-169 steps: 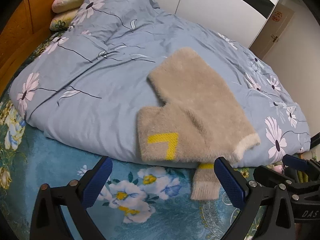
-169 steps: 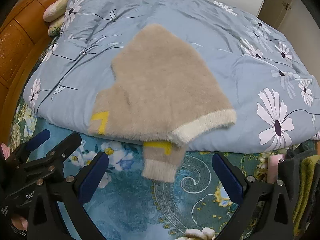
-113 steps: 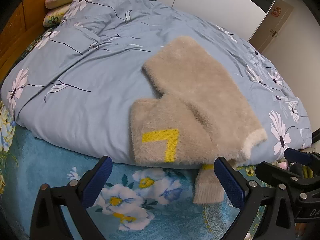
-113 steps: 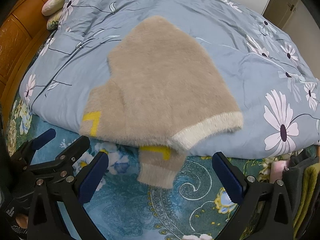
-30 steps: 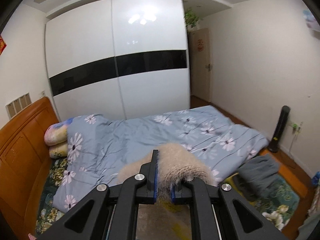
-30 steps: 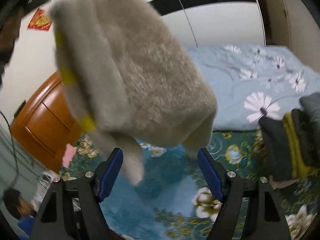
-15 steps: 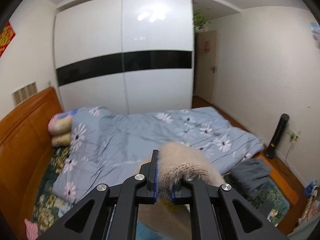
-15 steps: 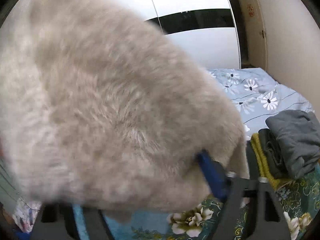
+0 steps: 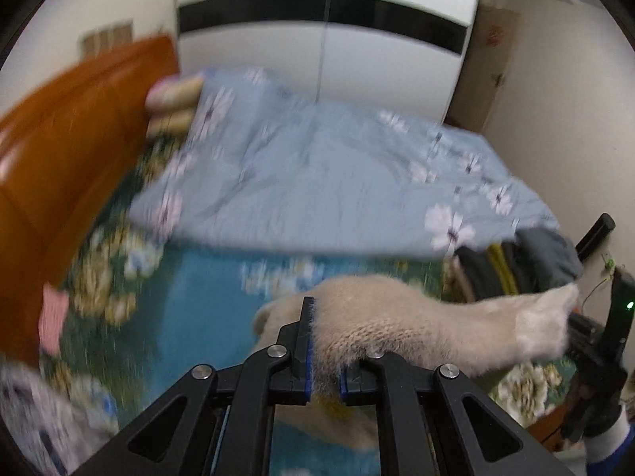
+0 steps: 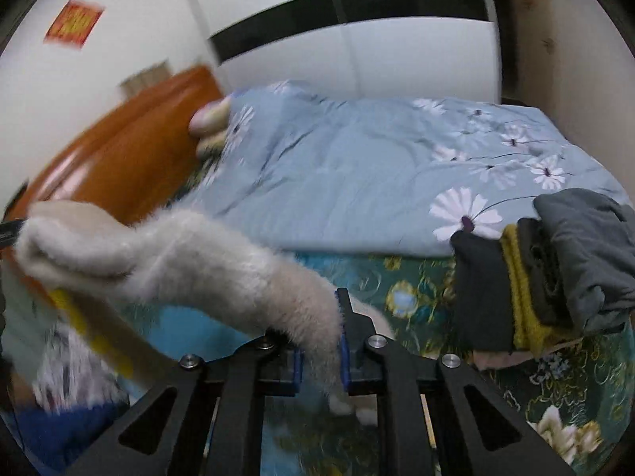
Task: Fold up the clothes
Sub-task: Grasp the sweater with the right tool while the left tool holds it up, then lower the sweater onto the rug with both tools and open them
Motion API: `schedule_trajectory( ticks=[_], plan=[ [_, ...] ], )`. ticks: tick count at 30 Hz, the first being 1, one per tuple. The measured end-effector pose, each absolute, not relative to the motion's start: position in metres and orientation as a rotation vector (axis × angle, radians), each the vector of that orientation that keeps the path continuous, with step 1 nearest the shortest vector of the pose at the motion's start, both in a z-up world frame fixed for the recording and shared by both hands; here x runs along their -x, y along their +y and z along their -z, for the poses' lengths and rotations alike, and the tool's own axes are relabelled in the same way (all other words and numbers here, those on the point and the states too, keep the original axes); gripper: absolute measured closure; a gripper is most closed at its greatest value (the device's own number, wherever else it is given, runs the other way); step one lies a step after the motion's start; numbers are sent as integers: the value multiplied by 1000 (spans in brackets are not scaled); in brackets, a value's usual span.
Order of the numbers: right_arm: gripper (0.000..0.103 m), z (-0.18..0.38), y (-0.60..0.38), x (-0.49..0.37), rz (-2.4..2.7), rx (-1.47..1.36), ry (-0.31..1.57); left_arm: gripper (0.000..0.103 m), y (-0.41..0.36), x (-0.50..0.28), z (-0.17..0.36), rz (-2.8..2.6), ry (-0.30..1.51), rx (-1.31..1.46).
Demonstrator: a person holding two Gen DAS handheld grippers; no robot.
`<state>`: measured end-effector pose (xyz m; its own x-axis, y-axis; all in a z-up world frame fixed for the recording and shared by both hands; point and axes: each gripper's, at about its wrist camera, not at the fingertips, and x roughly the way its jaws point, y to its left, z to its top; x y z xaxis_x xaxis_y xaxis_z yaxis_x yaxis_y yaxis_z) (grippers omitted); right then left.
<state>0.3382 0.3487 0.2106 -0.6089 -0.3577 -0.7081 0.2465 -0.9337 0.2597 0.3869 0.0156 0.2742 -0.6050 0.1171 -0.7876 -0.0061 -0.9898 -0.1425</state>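
Note:
A fluffy beige sweater with yellow marks is held in the air between both grippers, above the teal flowered bedsheet. My left gripper is shut on one part of it, and the sweater stretches right to its pale cuff. In the right wrist view my right gripper is shut on the same sweater, which stretches up and left toward the other gripper. The rest of the garment hangs below, hidden.
A blue flowered quilt covers the far part of the bed. A stack of folded dark and mustard clothes lies at the bed's right edge, also in the left wrist view. An orange wooden headboard stands left, a white wardrobe behind.
The sweater was lifted off the quilt by my left gripper. My right gripper has now shut on it too. Both views have tilted down toward the bed, with motion blur.

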Motion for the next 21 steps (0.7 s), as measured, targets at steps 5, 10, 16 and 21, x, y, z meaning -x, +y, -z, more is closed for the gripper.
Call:
schedule_trajectory(
  ticks=[5, 10, 16, 21],
  plan=[
    [89, -212, 329, -389, 2386, -1227, -94, 94, -4, -429, -256, -2667, -184, 1482],
    [89, -196, 308, -375, 2281, -1358, -60, 94, -18, -389, -211, -2576, -178, 1678],
    [89, -144, 278, -321, 2229, -1589, -126, 94, -39, -336, -134, -2507, -217, 1820],
    [88, -120, 264, -277, 2227, -1731, -272, 94, -66, -291, -86, -2408, -306, 1882]
  ],
)
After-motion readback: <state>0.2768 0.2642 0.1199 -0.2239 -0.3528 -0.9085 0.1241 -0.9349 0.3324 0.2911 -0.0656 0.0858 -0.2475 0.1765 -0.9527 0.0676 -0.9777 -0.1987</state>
